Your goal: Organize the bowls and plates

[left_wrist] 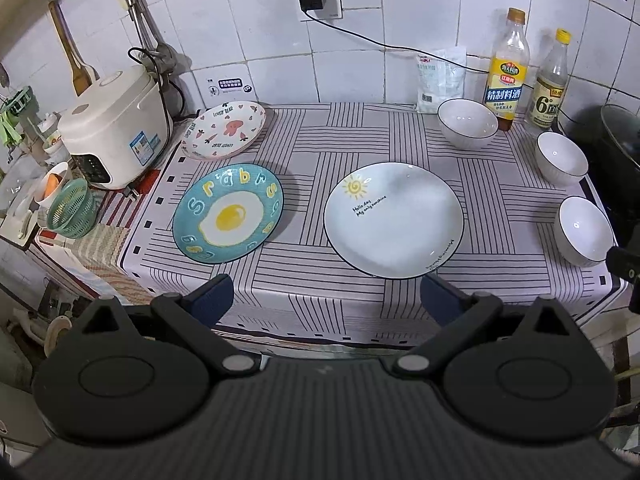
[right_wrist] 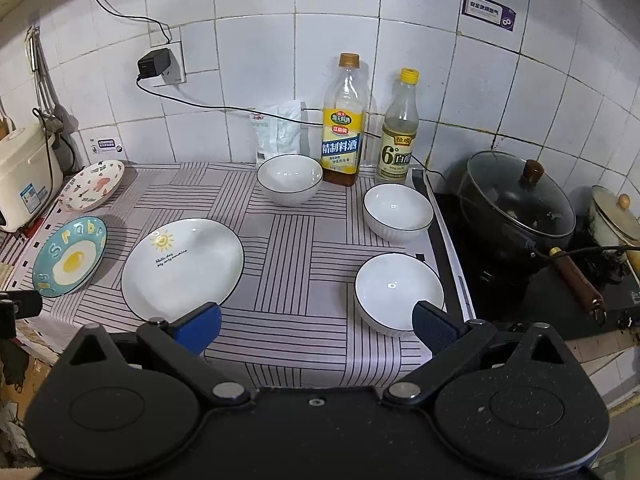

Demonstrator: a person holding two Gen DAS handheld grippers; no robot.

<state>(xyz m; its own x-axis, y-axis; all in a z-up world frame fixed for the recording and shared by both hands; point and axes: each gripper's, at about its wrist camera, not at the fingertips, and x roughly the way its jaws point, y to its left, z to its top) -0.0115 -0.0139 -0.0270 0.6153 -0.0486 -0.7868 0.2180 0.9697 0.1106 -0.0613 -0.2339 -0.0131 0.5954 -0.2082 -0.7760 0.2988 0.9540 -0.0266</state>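
Observation:
On the striped cloth lie three plates: a large white sun plate [left_wrist: 394, 218] [right_wrist: 182, 266], a blue fried-egg plate [left_wrist: 228, 214] [right_wrist: 70, 262], and a pink patterned plate [left_wrist: 224, 130] [right_wrist: 92, 184]. Three white bowls stand to the right: a far one [left_wrist: 467, 123] [right_wrist: 290, 179], a middle one [left_wrist: 561, 158] [right_wrist: 398, 212] and a near one [left_wrist: 585, 231] [right_wrist: 398, 290]. My left gripper [left_wrist: 326, 300] is open and empty, held before the counter's front edge near the sun plate. My right gripper [right_wrist: 318, 326] is open and empty, with its right finger beside the near bowl.
A rice cooker [left_wrist: 114, 128] and green basket [left_wrist: 72, 214] stand at the left. Two bottles [right_wrist: 344, 120] [right_wrist: 398, 128] and a white bag [right_wrist: 278, 132] line the tiled wall. A lidded black pot [right_wrist: 516, 204] sits on the stove at the right.

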